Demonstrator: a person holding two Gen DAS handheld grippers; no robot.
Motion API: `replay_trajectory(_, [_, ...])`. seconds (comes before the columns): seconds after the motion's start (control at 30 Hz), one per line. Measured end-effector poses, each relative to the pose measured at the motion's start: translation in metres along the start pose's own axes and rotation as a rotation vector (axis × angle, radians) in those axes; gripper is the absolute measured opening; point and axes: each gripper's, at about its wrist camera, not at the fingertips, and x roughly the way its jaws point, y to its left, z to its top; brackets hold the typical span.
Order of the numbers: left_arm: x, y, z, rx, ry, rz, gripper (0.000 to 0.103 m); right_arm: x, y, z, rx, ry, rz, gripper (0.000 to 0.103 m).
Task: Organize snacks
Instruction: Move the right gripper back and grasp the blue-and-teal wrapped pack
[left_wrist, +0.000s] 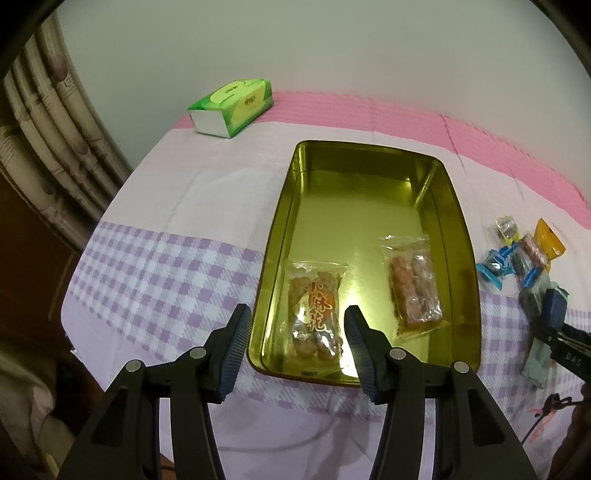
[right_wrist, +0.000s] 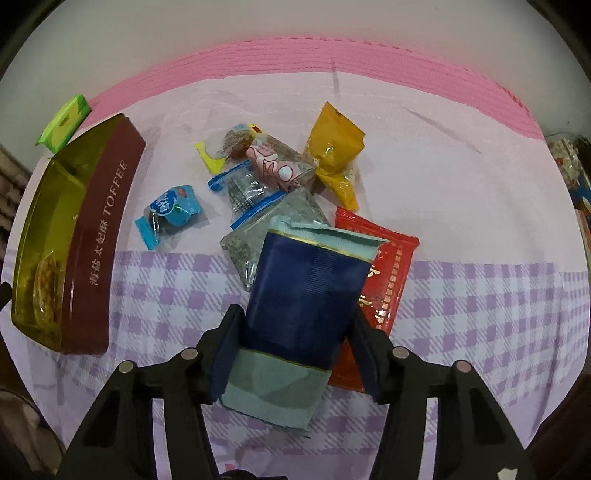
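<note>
A gold tin (left_wrist: 373, 146) with a brown "TOFFEE" side wall (right_wrist: 99, 240) stands open on the checked cloth. Two clear snack packets lie inside it, one near the front (left_wrist: 314, 291) and one at the right (left_wrist: 415, 284). My left gripper (left_wrist: 297, 312) hovers open and empty above the tin's front edge. My right gripper (right_wrist: 295, 310) is shut on a dark blue and pale teal packet (right_wrist: 303, 288), at the near edge of the loose snack pile. A red packet (right_wrist: 391, 266) lies partly under it.
The pile right of the tin holds a yellow packet (right_wrist: 332, 147), a blue candy (right_wrist: 171, 208) and several clear wrapped sweets (right_wrist: 258, 192). A green tissue box (left_wrist: 232, 105) sits at the far left. A curtain (left_wrist: 48, 140) hangs beyond the left edge.
</note>
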Motion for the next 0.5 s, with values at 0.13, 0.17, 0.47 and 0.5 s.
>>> replay_trajectory(0.13, [-0.002, -0.008, 0.0, 0.019, 0.0, -0.007, 0.053, -0.004, -0.001, -0.005, -0.017, -0.005, 0.007, 0.051])
replay_trajectory(0.17, [-0.003, -0.012, 0.0, 0.029, -0.001, -0.01, 0.053, -0.01, -0.006, -0.011, -0.021, -0.01, 0.003, 0.051])
replay_trajectory(0.47, [-0.01, -0.064, 0.003, 0.135, 0.003, -0.079, 0.053, -0.033, -0.046, -0.013, -0.024, -0.042, -0.041, 0.047])
replay_trajectory(0.5, [-0.01, -0.07, 0.003, 0.147, 0.005, -0.086, 0.053, -0.034, -0.053, -0.013, -0.021, -0.04, -0.048, 0.047])
